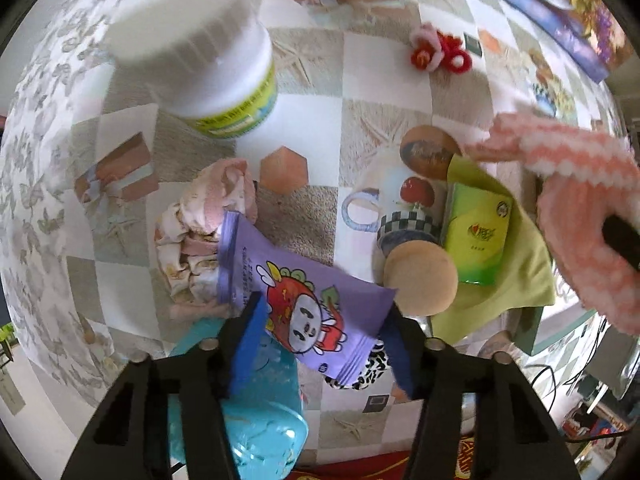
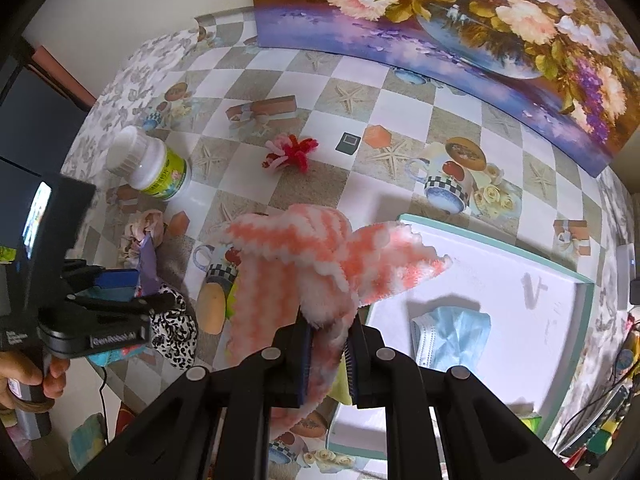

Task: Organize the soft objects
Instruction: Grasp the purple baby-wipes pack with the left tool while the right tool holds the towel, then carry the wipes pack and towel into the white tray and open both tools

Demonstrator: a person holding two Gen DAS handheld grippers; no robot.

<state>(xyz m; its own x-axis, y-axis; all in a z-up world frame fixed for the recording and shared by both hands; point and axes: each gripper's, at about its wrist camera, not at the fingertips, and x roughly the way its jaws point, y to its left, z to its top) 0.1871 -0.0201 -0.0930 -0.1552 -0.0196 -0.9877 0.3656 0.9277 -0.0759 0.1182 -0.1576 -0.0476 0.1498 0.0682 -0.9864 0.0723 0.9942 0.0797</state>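
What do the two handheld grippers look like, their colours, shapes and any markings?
Both are black plastic. The left gripper has angular slotted finger arms, round silver pivot pins and blue pads. The right gripper is built the same. In the right wrist view, the left gripper's body bears a white-lettered label, too blurred to read.

The white jar's lid point(image 1: 180, 12) is blurred; the blue bag point(image 1: 256, 420) lies half hidden.

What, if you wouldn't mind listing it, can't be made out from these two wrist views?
- White jar: left wrist view, lid blurred, label unreadable.
- Blue item: left wrist view, mostly hidden behind the left gripper and purple packet.
- White tray: right wrist view, near edge hidden by the right gripper and pink-and-white cloth.
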